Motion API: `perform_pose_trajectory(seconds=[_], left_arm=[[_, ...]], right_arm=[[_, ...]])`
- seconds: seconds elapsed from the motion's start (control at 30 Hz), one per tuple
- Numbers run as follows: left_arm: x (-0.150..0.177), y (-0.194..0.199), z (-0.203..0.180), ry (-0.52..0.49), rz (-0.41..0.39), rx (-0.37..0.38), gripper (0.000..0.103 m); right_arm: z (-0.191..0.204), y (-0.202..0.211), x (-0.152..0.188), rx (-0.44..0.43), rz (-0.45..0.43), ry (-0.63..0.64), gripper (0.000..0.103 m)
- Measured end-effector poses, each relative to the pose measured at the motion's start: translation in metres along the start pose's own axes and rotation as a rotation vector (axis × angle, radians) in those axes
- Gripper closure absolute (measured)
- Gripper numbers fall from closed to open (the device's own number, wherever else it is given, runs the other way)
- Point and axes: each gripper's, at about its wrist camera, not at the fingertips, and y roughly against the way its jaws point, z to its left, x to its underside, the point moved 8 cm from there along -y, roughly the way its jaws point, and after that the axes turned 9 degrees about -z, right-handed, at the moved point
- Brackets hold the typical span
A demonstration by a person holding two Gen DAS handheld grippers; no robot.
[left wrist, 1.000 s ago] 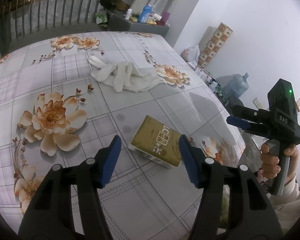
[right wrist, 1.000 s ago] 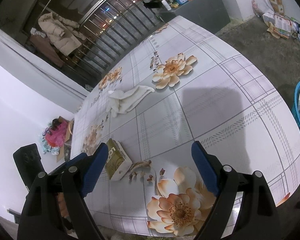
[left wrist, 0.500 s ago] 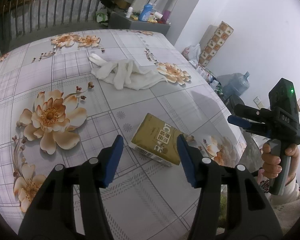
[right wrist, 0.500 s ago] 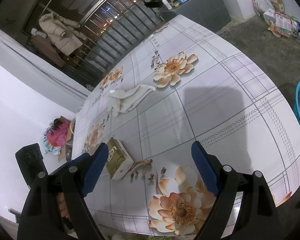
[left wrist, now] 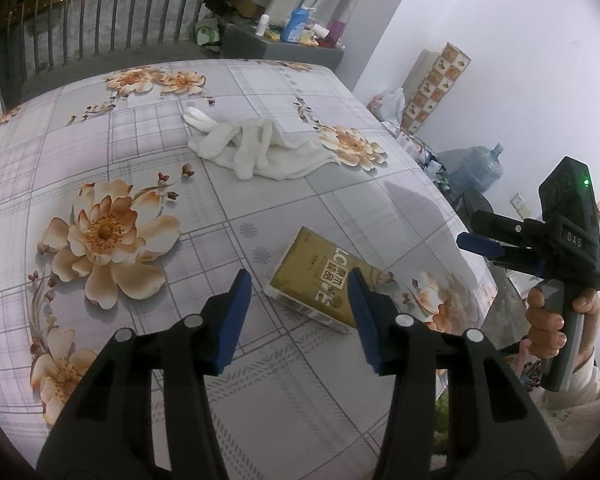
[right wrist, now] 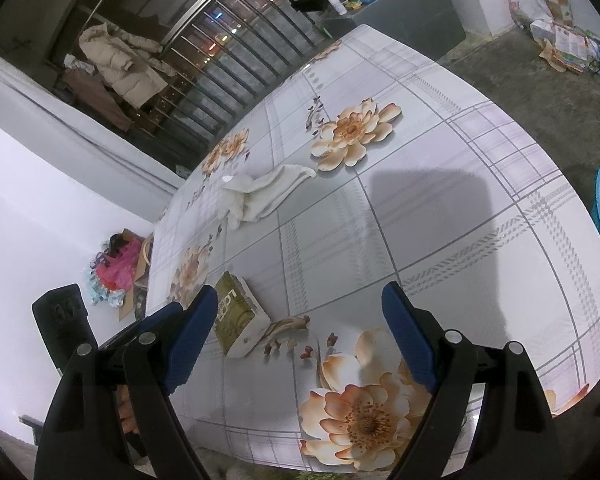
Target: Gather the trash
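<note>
A glossy gold paper carton (left wrist: 320,276) lies on the smooth floral plastic-looking counter (left wrist: 340,208); soft white cloth (left wrist: 256,148) beyond.

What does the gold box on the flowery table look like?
On the big table with the flowered cloth, look at the near edge. A flat gold carton with white lettering lies there alone. Its only neighbour, a crumpled white cloth, is soft and farther back.

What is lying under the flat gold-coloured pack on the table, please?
The gold-coloured pack rests directly on the floral plaid tablecloth, beside a printed flower. Whatever part of the print it covers is hidden.
</note>
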Motion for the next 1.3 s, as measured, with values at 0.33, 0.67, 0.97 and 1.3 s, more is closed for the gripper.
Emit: perform_pose_trajectory(seconds=[0.33, 0.67, 0.97, 1.3], left_arm=[[-0.004, 0.004, 0.003, 0.015, -0.022, -0.007, 0.069], [-0.001, -0.005, 0.0, 0.005, -0.01, -0.004, 0.078], [0.011, -0.026, -0.003, -0.062, 0.021, -0.049, 0.084], [0.004, -0.036, 0.006, 0.039, 0.057, 0.047, 0.084]], right_arm=[[-0.004, -0.001, 0.002, -0.025, 0.024, -0.041, 0.033], [0.003, -0.016, 0.017, -0.107, 0.116, -0.098, 0.046], [0.021, -0.043, 0.035, -0.164, 0.211, -0.083, 0.046], [0.075, -0.044, 0.046, -0.099, 0.129, 0.442, 0.031]])
